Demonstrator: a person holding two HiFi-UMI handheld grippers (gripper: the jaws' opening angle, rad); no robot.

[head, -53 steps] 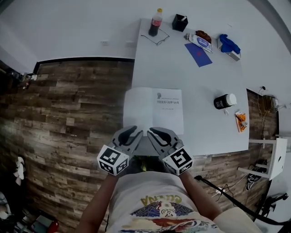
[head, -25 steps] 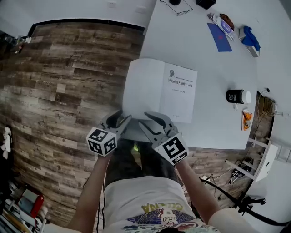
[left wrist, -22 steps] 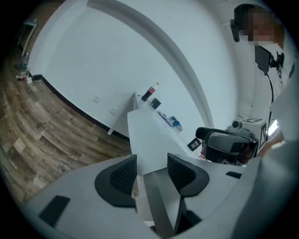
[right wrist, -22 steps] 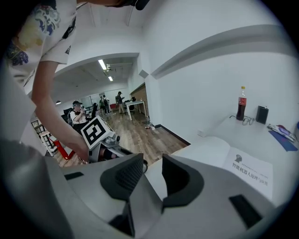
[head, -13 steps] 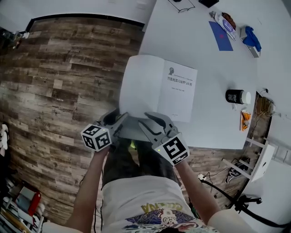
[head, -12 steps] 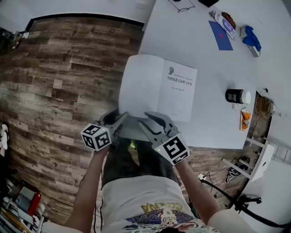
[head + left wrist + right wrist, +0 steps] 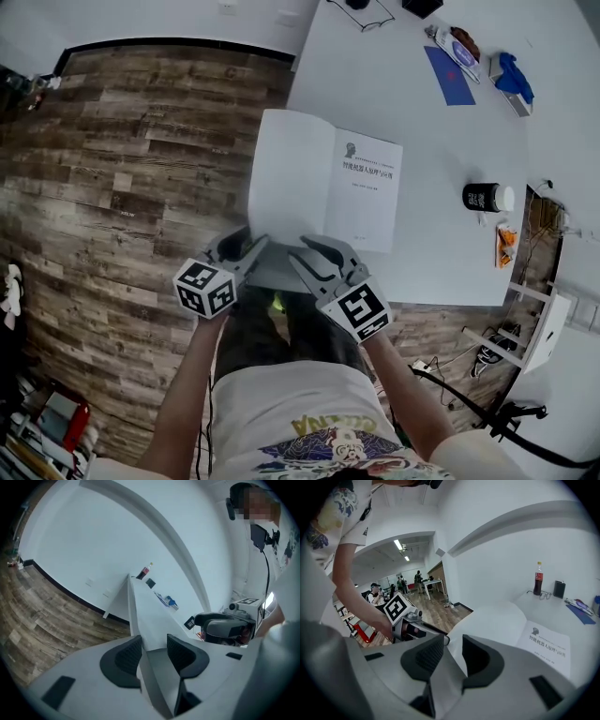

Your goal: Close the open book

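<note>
While open on the table (image 7: 441, 141), book (image 7: 323, 187), left gripper (image 7: 247, 246) astride its near-left corner, jaws parted, right gripper (image 7: 312, 253) at near edge, jaws likewise apart.

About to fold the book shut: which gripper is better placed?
Left: the left gripper straddles the left edge of the book, jaws open; the right gripper is open at the near edge, gripping nothing.

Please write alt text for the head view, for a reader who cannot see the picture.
An open book lies at the near left corner of a white table. A person holds the left tool and right tool, jaws apart, at the book's near edge. Wooden floor lies to the left.
</note>
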